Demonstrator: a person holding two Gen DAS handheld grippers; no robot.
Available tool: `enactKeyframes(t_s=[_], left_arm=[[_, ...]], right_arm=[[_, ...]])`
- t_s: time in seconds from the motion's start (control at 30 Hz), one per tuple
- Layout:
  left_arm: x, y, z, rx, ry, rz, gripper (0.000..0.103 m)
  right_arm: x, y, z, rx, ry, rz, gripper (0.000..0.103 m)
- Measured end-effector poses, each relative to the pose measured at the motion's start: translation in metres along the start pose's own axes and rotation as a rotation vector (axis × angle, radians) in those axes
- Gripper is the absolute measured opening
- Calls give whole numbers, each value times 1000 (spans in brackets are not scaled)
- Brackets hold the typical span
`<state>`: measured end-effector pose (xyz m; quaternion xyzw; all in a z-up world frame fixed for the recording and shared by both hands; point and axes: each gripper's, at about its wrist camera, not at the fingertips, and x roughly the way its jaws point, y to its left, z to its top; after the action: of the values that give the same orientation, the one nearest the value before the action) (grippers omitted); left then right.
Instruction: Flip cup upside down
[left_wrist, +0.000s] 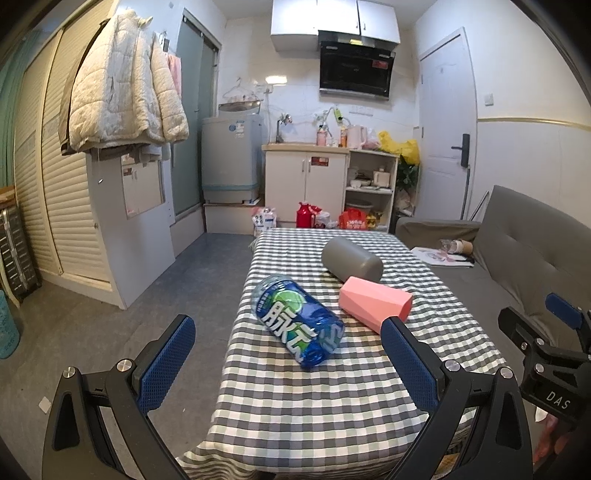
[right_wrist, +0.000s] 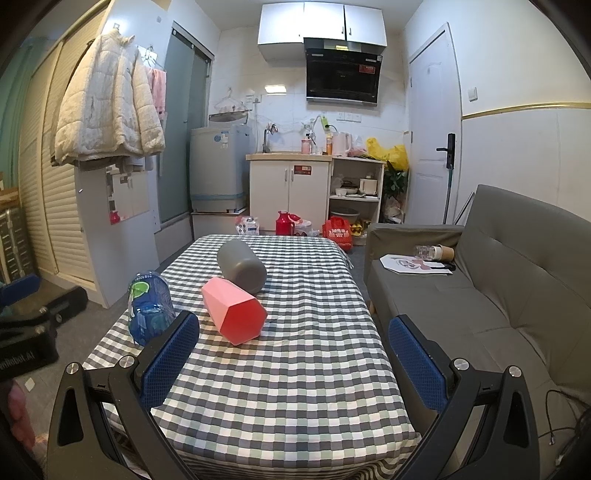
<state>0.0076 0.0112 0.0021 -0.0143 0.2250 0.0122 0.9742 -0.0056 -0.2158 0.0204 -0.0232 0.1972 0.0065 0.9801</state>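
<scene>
Lying sideways on checked table (right_wrist: 295, 369), pink cup (right_wrist: 234, 314) ahead of both empty, spread claws (left_wrist: 288, 365) (right_wrist: 293, 363)

I see white tiled walls, a grey floor (left_wrist: 122, 332), a grey sofa (right_wrist: 498, 295) on my right, a range hood (left_wrist: 355, 70) under white cabinets (left_wrist: 332, 22), a washing machine (right_wrist: 218, 170), a louvred wardrobe (left_wrist: 66, 192), a checked table (right_wrist: 295, 387).

Pink cup (right_wrist: 233, 314) lies sideways beyond the open right claw (right_wrist: 293, 354).
</scene>
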Motion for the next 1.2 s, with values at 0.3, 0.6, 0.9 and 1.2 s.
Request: enactKeyframes(t_s=[0.3,0.6,0.9,1.2], left_arm=[[21,47,8,-91,90,48,103],[54,91,-16,-86,173,150,103],[83,122,-38,-119,265,200,103],[81,111,-35,-108,265,163,103]], right_arm=[[22,45,10,-76,84,134,103],[103,123,2,-159,247,278,103],[173,154,-10,-155,354,329,95],[161,140,-25,-129,433,334,72]])
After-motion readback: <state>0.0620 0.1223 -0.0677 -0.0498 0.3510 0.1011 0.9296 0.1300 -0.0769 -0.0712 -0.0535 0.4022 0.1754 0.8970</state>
